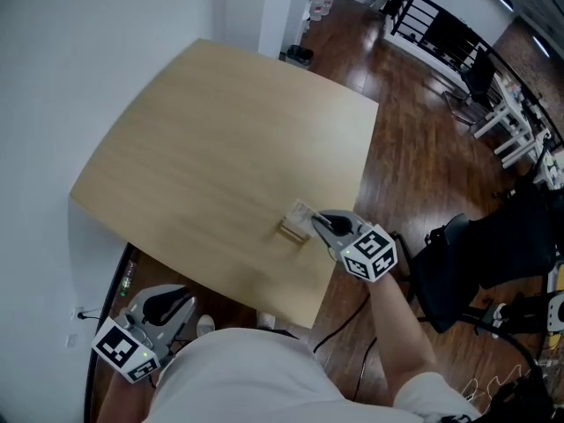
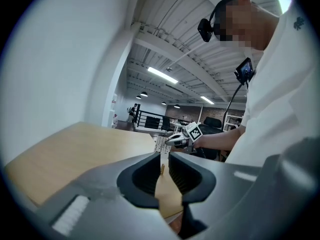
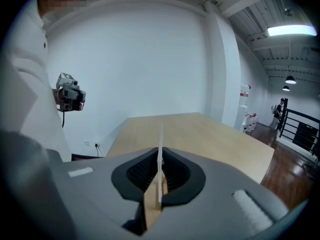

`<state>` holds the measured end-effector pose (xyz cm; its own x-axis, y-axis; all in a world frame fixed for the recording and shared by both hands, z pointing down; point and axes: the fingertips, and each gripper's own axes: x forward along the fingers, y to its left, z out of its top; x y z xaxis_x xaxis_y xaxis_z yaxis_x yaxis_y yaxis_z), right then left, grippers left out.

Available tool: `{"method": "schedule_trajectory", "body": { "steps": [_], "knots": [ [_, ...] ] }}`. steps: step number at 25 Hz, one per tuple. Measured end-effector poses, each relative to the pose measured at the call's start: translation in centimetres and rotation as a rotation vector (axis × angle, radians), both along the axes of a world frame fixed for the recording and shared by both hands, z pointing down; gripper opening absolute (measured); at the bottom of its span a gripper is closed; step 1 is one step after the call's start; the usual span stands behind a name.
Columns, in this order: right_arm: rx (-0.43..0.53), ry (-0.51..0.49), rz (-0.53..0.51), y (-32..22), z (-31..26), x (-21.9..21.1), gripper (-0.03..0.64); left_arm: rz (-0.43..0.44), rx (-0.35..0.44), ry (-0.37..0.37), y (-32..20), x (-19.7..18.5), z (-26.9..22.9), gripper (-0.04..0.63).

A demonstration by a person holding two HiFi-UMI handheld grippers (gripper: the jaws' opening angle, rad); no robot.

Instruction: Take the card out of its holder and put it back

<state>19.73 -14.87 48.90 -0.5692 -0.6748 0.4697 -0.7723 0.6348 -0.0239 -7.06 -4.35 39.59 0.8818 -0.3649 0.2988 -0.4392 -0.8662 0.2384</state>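
Note:
A small wooden card holder (image 1: 292,230) stands near the front right of the light wood table (image 1: 220,148). A white printed card (image 1: 302,214) rises upright over it, and I cannot tell whether its lower edge sits in the slot. My right gripper (image 1: 322,225) is shut on the card from the right. In the right gripper view the card (image 3: 160,154) shows edge-on between the pads. The left gripper view shows the card (image 2: 160,143) and the right gripper (image 2: 174,140) far off. My left gripper (image 1: 167,305) hangs below the table's front edge, shut and holding nothing.
A black office chair (image 1: 480,254) stands right of the table on the dark wood floor. A white wall (image 1: 53,77) runs along the left. A black bin (image 1: 299,55) sits beyond the far table corner. White desks (image 1: 515,122) and a railing (image 1: 432,16) lie far right.

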Motion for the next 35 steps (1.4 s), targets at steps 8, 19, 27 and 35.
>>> {"method": "schedule_trajectory", "body": {
  "steps": [8,19,27,35],
  "knots": [
    [0.035,0.001,0.004,5.0,-4.3,-5.0,0.021,0.059,0.004,0.019,0.9,-3.3,0.8,0.057],
    [0.062,0.004,-0.06,13.9,-9.3,-15.5,0.021,0.142,0.012,0.036,1.6,-7.6,1.0,0.057],
    [0.038,0.028,-0.096,18.8,-10.6,-22.1,0.021,0.194,-0.001,0.026,2.3,-10.6,2.0,0.06],
    [0.021,-0.028,-0.002,18.6,-9.8,-20.9,0.021,0.234,-0.003,0.072,1.6,-10.1,1.5,0.072]
  ]
}}
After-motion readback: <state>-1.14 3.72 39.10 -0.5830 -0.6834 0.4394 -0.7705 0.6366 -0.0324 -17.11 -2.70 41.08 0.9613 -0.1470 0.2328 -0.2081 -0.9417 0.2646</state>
